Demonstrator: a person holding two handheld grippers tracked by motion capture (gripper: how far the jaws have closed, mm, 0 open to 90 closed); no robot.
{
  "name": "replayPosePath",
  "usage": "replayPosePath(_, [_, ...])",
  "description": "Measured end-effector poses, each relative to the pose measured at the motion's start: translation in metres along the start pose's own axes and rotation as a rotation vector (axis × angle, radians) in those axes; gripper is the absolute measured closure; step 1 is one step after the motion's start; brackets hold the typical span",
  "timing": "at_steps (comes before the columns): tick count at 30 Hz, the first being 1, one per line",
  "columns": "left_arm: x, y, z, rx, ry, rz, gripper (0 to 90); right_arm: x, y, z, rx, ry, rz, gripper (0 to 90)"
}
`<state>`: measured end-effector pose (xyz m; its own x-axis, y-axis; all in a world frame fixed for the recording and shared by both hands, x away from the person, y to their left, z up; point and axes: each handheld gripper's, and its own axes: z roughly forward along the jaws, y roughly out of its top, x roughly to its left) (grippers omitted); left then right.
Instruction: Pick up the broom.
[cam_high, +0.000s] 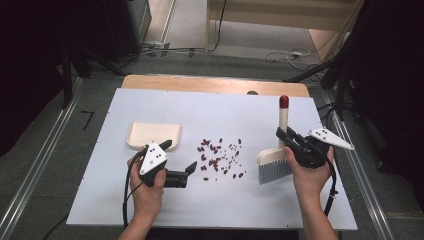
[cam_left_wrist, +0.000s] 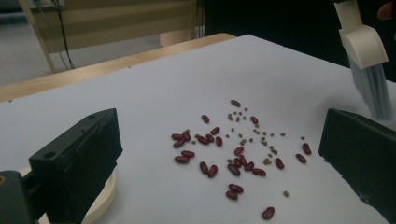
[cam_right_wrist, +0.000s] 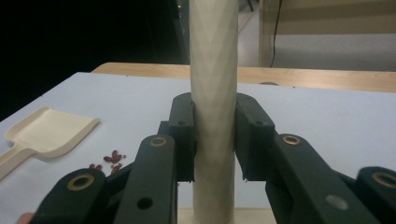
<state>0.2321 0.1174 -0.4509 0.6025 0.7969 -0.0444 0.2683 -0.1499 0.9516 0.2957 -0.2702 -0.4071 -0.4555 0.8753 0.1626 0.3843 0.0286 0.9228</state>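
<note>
The brush (cam_high: 278, 155) stands upright near the right edge of the desk (cam_high: 150, 205), its grey bristles just above or grazing the white surface, its cream handle with a red cap rising straight up. The right gripper (cam_high: 286, 136) is clamped on that handle: in the right gripper view both black pads (cam_right_wrist: 183, 135) press against the cream shaft (cam_right_wrist: 214, 93) from either side, with no gap to see.

Just left of the bristles lies the scatter of red beans (cam_high: 220, 156), mixed with smaller green ones (cam_left_wrist: 254, 135), spread loosely over the middle of the desk. Farther left, beyond the beans, the cream dustpan (cam_high: 152, 134) lies flat, untouched.

The left gripper (cam_high: 179, 156) hovers between the dustpan and the beans with its jaws standing wide apart and nothing between them; the left gripper view looks across the beans toward the brush.

Judging by this layout, the sweep has not begun: 1 tool is in hand, the other is not. The step in hand looks like getting set up, brush ready at the right of the pile. The next move likely calls for the left gripper to turn back to the dustpan, take its handle, and set the open lip against the left side of the beans, so the brush can push them leftward in short strokes without flicking any off the desk.
</note>
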Motion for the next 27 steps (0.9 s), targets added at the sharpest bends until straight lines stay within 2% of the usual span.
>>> replayPosePath(2, [-0.003,0.001,0.003,-0.001,0.002,0.000,0.0,0.004,0.000,-0.001,-0.006,0.008,-0.006,69.3])
replayPosePath(4, [-0.009,0.005,0.010,0.000,-0.019,0.002,0.0,0.008,0.000,-0.002,-0.007,0.016,-0.014,69.2])
replayPosePath(7, [-0.014,0.007,0.014,-0.005,-0.026,0.001,0.0,0.012,-0.001,-0.002,-0.012,0.020,-0.024,69.2])
replayPosePath(12, [-0.023,0.010,0.021,-0.008,-0.075,-0.019,1.6,0.025,-0.004,-0.001,0.001,0.030,-0.033,69.3])
replayPosePath(13, [-0.027,0.011,0.022,-0.006,-0.102,-0.022,1.6,0.027,-0.004,-0.001,0.001,0.039,-0.037,69.2])
replayPosePath(15, [-0.029,0.011,0.023,-0.007,-0.114,-0.026,1.9,0.030,-0.005,0.000,0.001,0.041,-0.045,69.2])
replayPosePath(22, [-0.045,0.015,0.029,0.014,-0.150,-0.028,7.8,0.052,-0.008,0.000,-0.010,0.083,-0.075,69.2])
replayPosePath(27, [-0.054,0.016,0.032,0.025,-0.178,-0.039,12.5,0.059,-0.010,0.002,-0.013,0.097,-0.087,69.2])
